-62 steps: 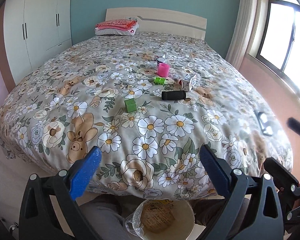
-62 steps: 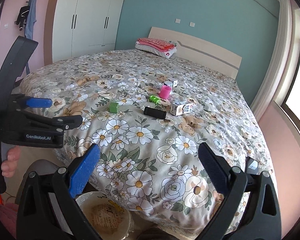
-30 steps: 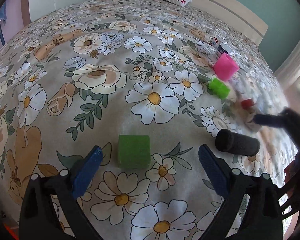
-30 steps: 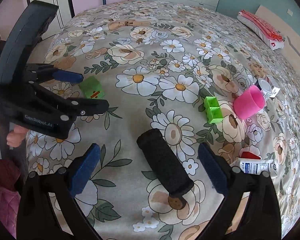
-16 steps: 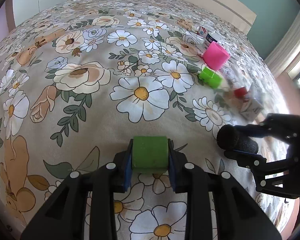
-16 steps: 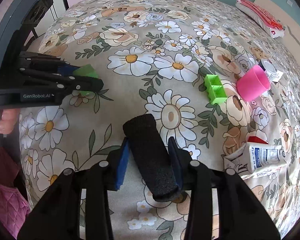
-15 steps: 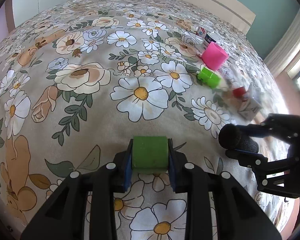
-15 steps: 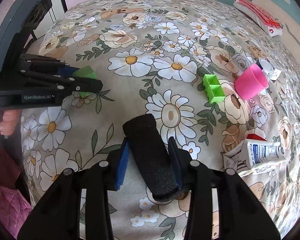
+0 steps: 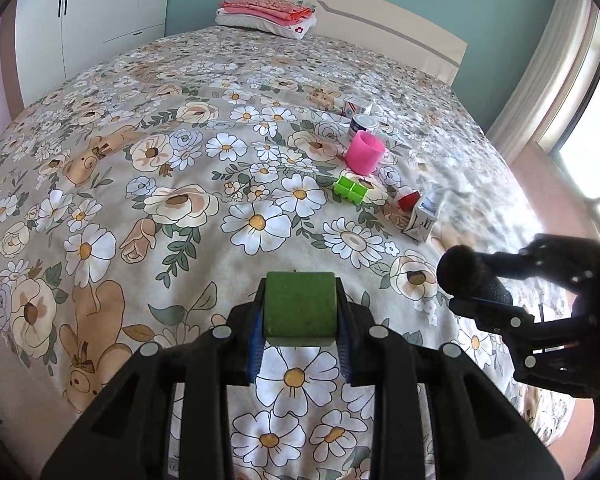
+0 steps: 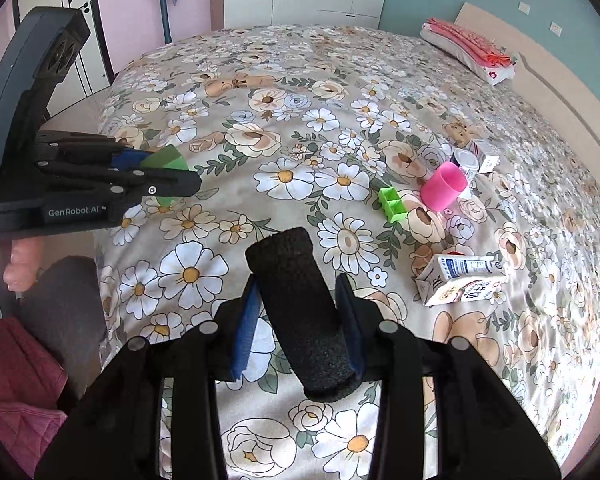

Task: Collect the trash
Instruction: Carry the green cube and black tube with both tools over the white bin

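Both picks landed within the last second. Left tool went from spread around the green block to pinching it between its blue pads, and the block now hangs clear of the bed. Right tool has just closed too and pinches the black foam roller across its middle, roller likewise lifted off the quilt (the bedspread sat much closer in both wrist views half a second ago).

Left on the bed: green tray, pink cup, small tin, milk carton, all grouped right of centre.

Judgement: two items secured, next is carry to the bin (not in view now), then return for the rest.
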A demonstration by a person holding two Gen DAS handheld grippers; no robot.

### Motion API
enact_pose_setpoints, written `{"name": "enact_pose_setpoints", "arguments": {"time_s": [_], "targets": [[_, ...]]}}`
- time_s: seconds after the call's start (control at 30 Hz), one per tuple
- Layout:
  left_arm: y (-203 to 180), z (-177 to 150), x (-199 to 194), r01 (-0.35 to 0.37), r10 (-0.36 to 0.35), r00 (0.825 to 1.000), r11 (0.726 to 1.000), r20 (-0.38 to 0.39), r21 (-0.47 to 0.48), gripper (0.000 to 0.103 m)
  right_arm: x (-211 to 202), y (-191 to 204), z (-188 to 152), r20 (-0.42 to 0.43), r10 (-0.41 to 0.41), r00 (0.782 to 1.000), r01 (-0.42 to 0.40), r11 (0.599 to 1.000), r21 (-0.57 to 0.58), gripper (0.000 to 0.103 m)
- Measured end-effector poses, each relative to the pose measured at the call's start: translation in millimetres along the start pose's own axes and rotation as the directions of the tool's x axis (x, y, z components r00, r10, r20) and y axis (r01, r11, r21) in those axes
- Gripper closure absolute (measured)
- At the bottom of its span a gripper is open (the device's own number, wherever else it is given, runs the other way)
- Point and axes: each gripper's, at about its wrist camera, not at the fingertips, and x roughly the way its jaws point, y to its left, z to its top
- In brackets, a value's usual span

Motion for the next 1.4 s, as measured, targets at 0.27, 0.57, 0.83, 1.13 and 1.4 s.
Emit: {"name": "enact_pose_setpoints", "arguments": {"time_s": [0.27, 0.57, 0.83, 1.13, 1.4], "targets": [[-14.1, -7.9, -86.7, 0.041, -0.050, 0.992, 0.996, 0.119, 0.074, 0.071, -91.9, 41.7, -3.6, 0.118, -0.085, 0.989, 0.077, 0.995, 0.067, 0.064], [-26.7, -38.5, -173.7, 0.071, -0.111, 0.969, 0.980, 0.219, 0.185, 0.071, -179.5, 98.1, -25.3, 0.210, -0.172, 0.962, 0.153, 0.983, 0.105, 0.064], [-26.3, -84.1, -209.6, 0.098, -0.158, 0.961, 0.962, 0.226, 0.255, 0.071, -210.7, 147.5, -68.4, 0.238, -0.205, 0.949, 0.174, 0.974, 0.146, 0.064], [-11.2, -148.3, -186.1, 0.125, -0.161, 0.983, 0.941, 0.089, 0.314, 0.071, -173.3, 189.9, -134.9, 0.175, -0.159, 0.972, 0.121, 0.971, 0.208, 0.064], [6.5, -213.5, -125.3, 0.167, -0.132, 0.983, 0.932, -0.127, 0.321, 0.071, -92.6, 217.4, -183.2, 0.063, -0.053, 0.997, 0.035, 0.965, 0.260, 0.064]]}}
